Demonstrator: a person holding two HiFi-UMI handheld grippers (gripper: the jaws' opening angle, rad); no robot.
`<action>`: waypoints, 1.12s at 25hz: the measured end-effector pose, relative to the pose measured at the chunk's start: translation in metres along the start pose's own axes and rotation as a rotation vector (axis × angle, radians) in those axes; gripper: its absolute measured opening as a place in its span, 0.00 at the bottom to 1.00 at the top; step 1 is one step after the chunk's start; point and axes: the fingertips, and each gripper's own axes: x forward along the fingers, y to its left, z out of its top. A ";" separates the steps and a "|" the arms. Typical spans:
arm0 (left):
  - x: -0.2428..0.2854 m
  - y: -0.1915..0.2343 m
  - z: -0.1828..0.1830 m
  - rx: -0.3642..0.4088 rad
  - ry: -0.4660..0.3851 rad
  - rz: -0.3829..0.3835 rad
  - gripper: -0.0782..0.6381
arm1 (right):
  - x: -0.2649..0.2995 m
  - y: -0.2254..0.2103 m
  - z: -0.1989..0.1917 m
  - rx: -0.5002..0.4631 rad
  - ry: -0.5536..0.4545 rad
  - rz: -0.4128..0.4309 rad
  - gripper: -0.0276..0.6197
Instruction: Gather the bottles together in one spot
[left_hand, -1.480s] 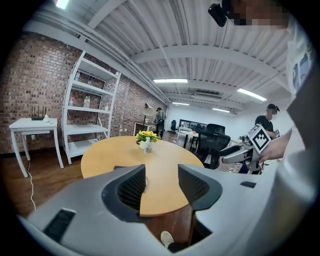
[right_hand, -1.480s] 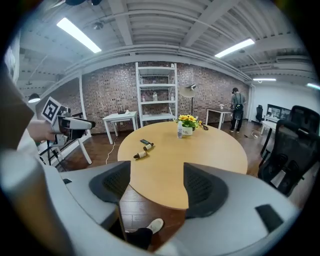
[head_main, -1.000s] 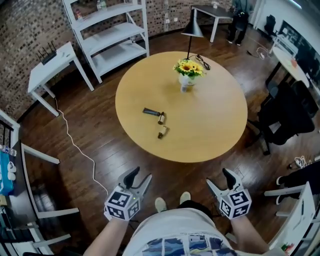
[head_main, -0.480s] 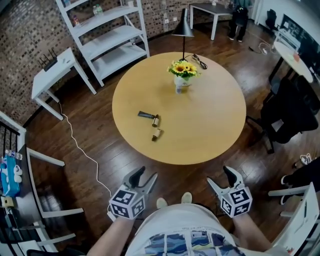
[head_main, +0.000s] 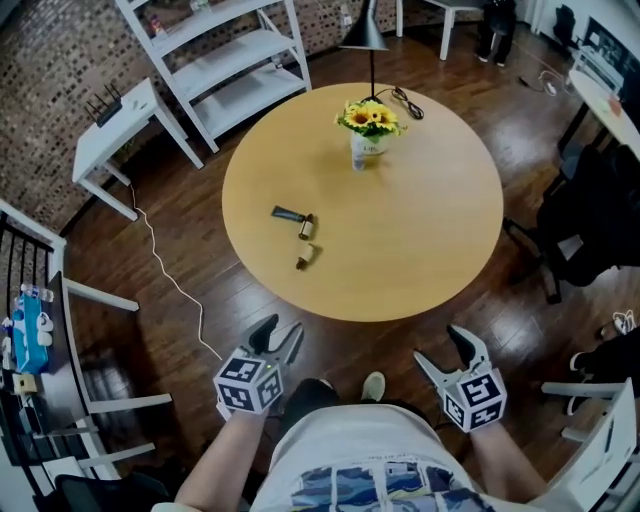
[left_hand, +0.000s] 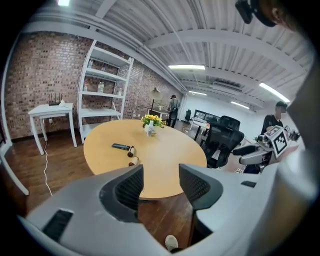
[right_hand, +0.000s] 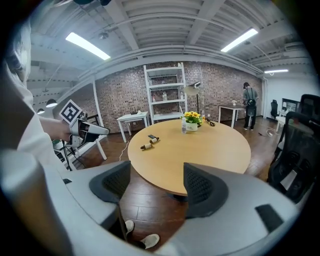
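I am a bit closer to the counter (head_main: 420, 230) now. My left tool (head_main: 281, 330) and my right tool (head_main: 440, 350) are both wide, with nothing in them. The bottles (head_main: 307, 228) lie at the counter's 8 o'clock side, too far to reach yet.

Two brown bottles (head_main: 307, 227) (head_main: 306, 258), one dark object (head_main: 287, 213) — one vase (head_main: 361, 153), one lamp (head_main: 363, 37).

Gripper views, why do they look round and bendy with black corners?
Left gripper view: a wide-angle lens bows the white shelf and darkens the corners. Right gripper view: same bulge, jaws loom huge, round table looks small. Head view: only mild curving, even light.
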 end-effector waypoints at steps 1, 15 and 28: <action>0.006 0.003 -0.001 -0.010 0.005 0.011 0.38 | 0.001 -0.004 -0.003 -0.004 0.004 0.009 0.59; 0.109 0.118 0.052 0.049 0.089 0.035 0.38 | 0.035 -0.025 0.009 0.058 0.034 -0.080 0.59; 0.233 0.228 0.052 0.492 0.339 -0.085 0.38 | 0.100 -0.005 0.050 0.161 0.075 -0.197 0.59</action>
